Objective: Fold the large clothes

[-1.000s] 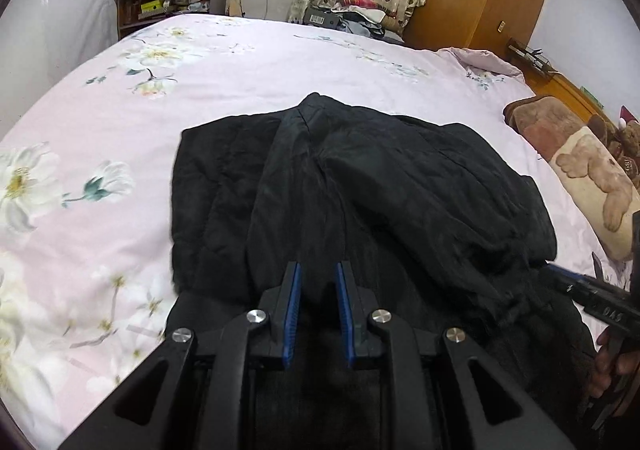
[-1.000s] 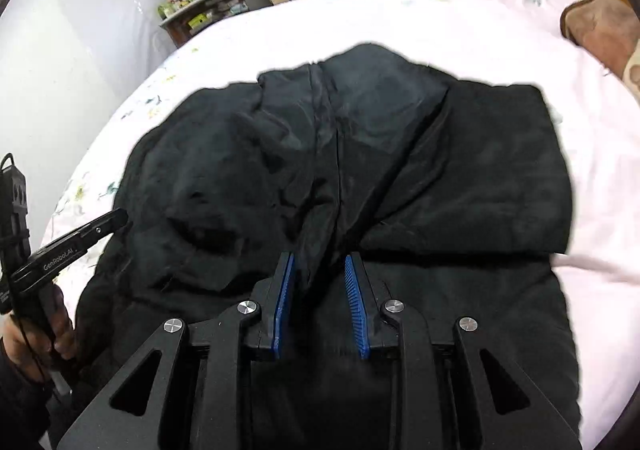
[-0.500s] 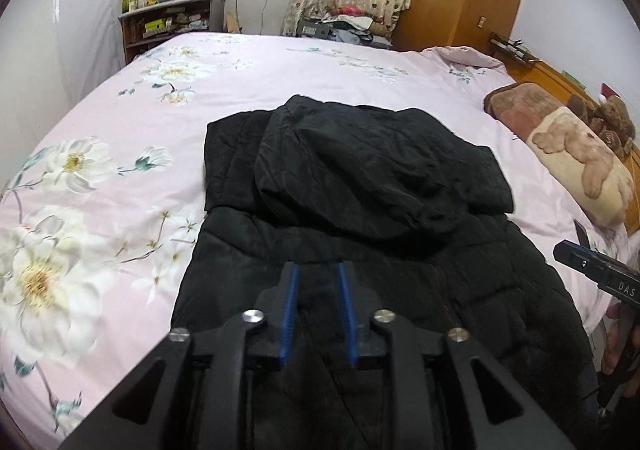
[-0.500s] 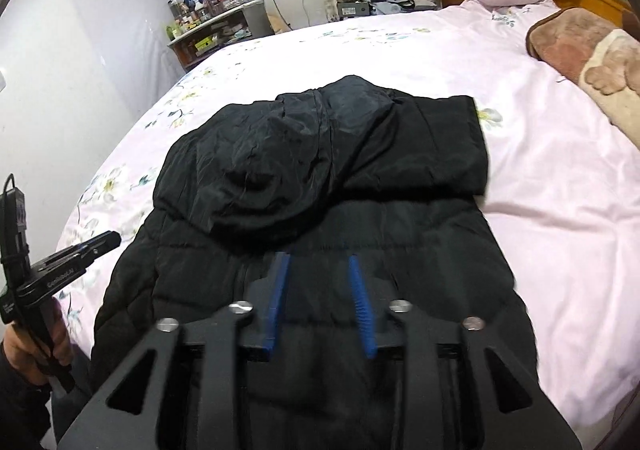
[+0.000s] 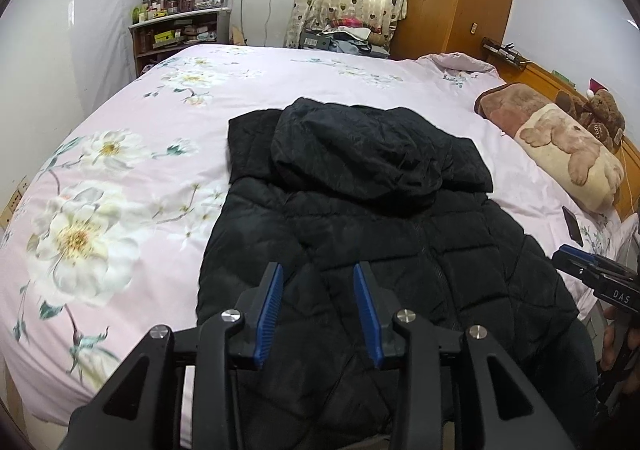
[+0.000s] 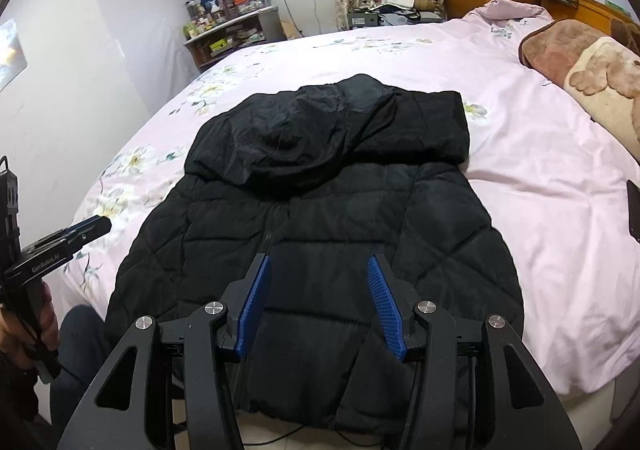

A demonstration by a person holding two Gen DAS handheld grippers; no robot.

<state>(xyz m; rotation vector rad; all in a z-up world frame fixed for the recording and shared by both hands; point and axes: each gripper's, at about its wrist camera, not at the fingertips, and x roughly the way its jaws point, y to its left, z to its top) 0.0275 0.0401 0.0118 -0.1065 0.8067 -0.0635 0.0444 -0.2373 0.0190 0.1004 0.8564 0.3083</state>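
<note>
Both tongs hover open, holding nothing: left tongs (image 5: 318, 310) and right tongs (image 6: 316, 304) above the near hem of the jacket (image 5: 360, 234) on the bed (image 5: 132, 170). Best, I'd say, to pinch both hem corners and lift evenly. Only the left view shows the teddy (image 5: 600, 114).

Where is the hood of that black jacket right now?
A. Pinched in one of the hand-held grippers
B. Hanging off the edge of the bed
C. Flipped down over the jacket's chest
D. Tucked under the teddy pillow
C: the hood lies folded down over the upper front of the jacket, covering the top of the zipper, while both hand-held grippers, left and right, are open and hold nothing.
</note>
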